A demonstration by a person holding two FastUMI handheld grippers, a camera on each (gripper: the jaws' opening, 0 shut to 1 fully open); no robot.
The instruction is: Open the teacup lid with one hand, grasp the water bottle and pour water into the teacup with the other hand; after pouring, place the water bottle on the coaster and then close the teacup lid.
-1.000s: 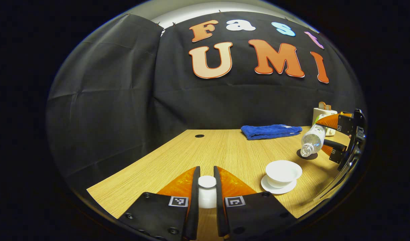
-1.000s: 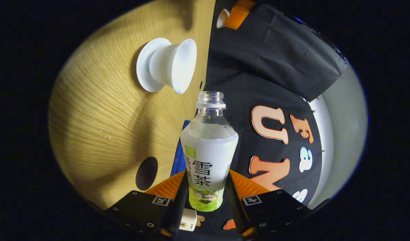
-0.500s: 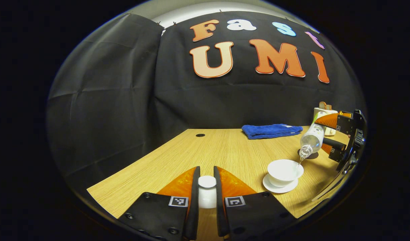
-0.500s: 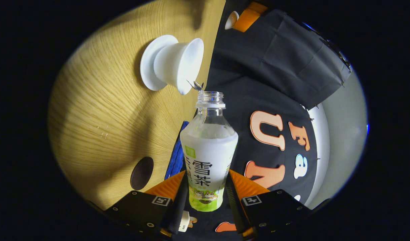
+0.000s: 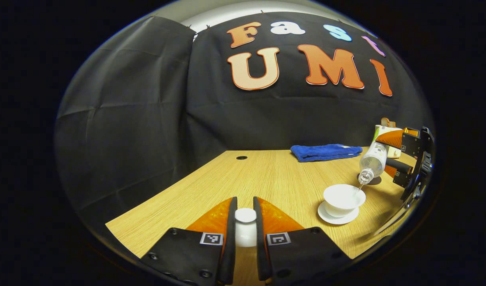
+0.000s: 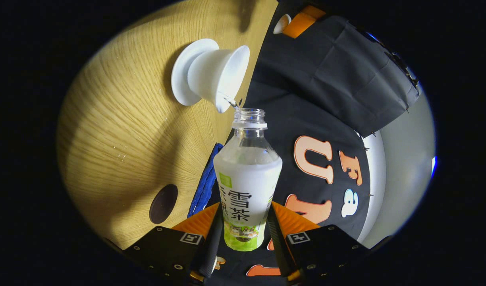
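And the pour is on! The right tongs (image 6: 243, 226) are clamped on the labelled belly of the water bottle (image 6: 247, 178), both fingers pressing its sides, and the bottle is tipped with its open neck just over the rim of the teacup (image 6: 217, 77). A thin thread of water runs from the mouth into the cup, seen from the left gripper view too, where the bottle (image 5: 372, 162) leans over the teacup (image 5: 343, 197) on its saucer (image 5: 337, 217).

Over on the left, the left tongs (image 5: 245, 228) are closed on the knob of the teacup lid (image 5: 245, 226), held above the worktop (image 5: 267, 178), well apart from the cup.

That bottle looks like thin, squashy plastic (partly filled, so its weight likely shifts as it tilts); a mid-body grip seems right, firm but not crushing. The cup and lid appear to be glazed ceramic: slick, brittle, best taken by the knob. The dark coaster (image 6: 162, 203) waits near the cup.
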